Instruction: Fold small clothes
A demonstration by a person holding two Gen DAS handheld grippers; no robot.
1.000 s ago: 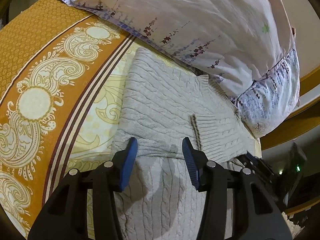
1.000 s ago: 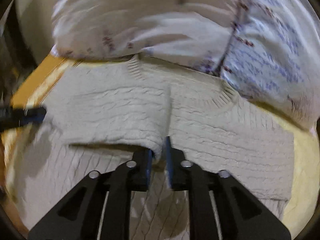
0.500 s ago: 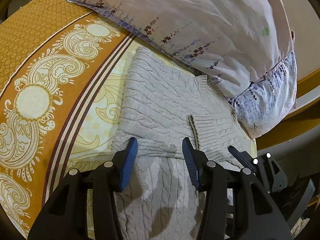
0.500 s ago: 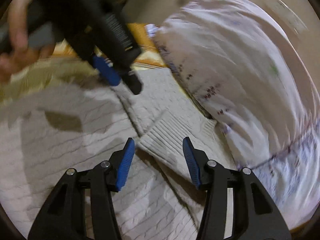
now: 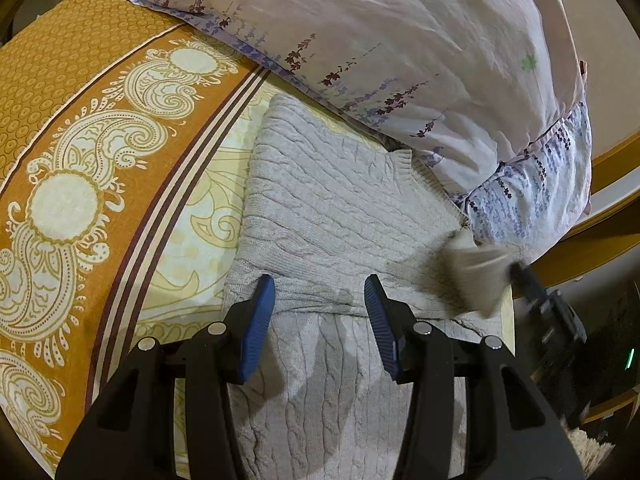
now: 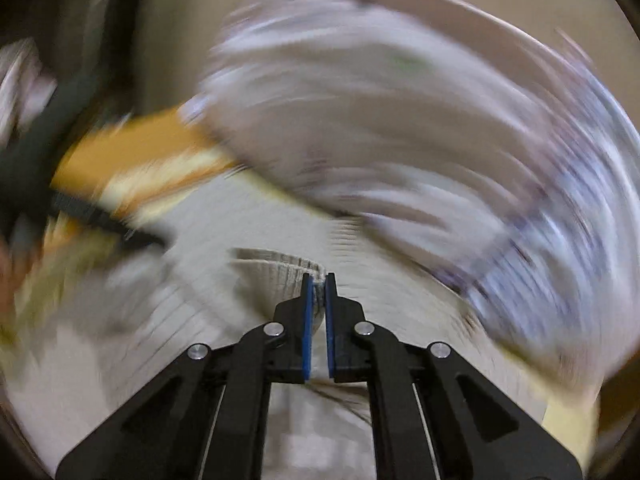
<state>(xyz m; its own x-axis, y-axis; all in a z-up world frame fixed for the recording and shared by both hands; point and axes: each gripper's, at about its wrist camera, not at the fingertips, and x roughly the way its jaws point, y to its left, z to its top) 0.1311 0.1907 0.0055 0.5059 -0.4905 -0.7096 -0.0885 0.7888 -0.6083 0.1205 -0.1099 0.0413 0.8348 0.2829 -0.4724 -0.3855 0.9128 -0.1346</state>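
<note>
1. Sweater first: a pale grey cable-knit sweater (image 5: 320,200) lies flat on the bed, part-folded, with its far edge against the pillows.
2. Much is hard to read. My right wrist view is smeared with motion blur, so the pillows and bedspread there are only streaks, and my own tongs cover the near part of the sweater in both views.
3. The knit shows thick rope-like cables with ribbed bands at the neck edge; one layer lies over another with a straight folded edge.
4. Under it is an orange and cream paisley bedspread (image 5: 80,160), a smooth printed cloth.
5. Behind it sit white pillows with purple flower sprigs (image 5: 400,40), soft and creased.
6. My left gripper (image 5: 319,300) hangs part open over the fold edge, blue pads apart, gripping nothing.
7. My right gripper (image 6: 319,284) is pinched tight on a ribbed bit of the sweater, which shows between its pads.
</note>
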